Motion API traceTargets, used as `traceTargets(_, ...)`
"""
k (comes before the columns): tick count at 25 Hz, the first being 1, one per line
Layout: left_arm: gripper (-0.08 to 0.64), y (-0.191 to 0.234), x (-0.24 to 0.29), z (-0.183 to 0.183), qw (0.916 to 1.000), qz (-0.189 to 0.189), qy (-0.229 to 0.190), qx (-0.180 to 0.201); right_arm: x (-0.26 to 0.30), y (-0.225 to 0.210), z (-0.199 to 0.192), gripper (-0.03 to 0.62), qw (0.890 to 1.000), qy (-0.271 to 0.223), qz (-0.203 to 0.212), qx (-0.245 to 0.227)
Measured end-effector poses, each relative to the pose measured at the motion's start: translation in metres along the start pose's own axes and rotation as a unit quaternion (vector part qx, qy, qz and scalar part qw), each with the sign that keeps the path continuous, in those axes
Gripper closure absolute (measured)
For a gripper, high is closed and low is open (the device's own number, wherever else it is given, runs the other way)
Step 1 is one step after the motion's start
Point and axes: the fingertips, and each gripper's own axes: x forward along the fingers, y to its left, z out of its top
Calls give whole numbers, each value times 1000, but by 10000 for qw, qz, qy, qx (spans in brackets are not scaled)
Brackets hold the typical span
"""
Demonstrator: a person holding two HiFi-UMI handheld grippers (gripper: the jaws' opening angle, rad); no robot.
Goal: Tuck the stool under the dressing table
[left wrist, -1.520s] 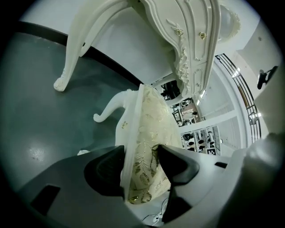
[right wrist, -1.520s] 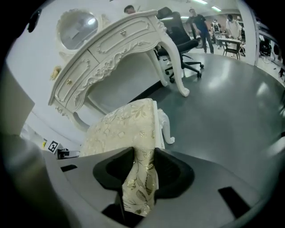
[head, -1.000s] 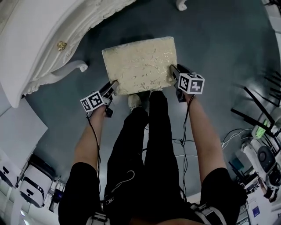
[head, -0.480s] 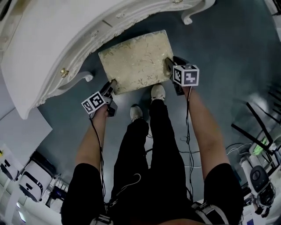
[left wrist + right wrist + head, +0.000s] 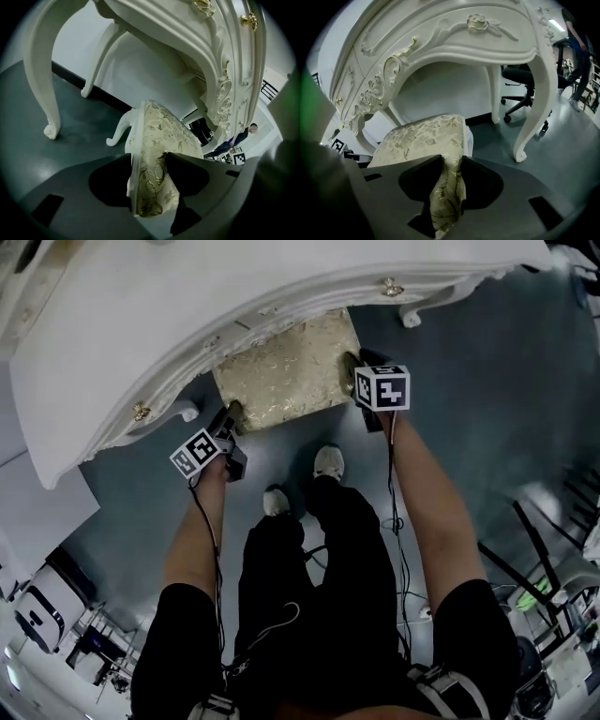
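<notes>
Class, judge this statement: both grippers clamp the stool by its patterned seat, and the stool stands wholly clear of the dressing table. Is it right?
Not quite. The left gripper and right gripper do clamp the stool by its seat, but it is not clear of the dressing table. The head view shows the stool's far part already beneath the white tabletop's edge.

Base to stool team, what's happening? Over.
Left gripper, right gripper: both clamped on stool. Stool partway under dressing table. Path underneath looks clear.
</notes>
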Motion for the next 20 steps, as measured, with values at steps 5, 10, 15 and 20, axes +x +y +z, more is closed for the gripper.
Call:
traceTargets(5, 304, 1, 10, 39, 9980, 273, -572, 45, 20, 5, 29, 436, 9996, -146, 161, -158)
traceTargets(10, 313, -3, 8, 59, 9941, 598, -857, 300, 25, 9, 46, 436, 9989, -229, 81, -410)
traceTargets(15, 327, -18, -18, 60, 9918, 673, -823, 704, -5, 13, 55, 492, 9971, -632, -101, -414)
traceTargets(20, 412, -76, -77, 57, 9813, 660, -921, 1553, -90, 46, 69, 574, 9890, -1340, -394, -477)
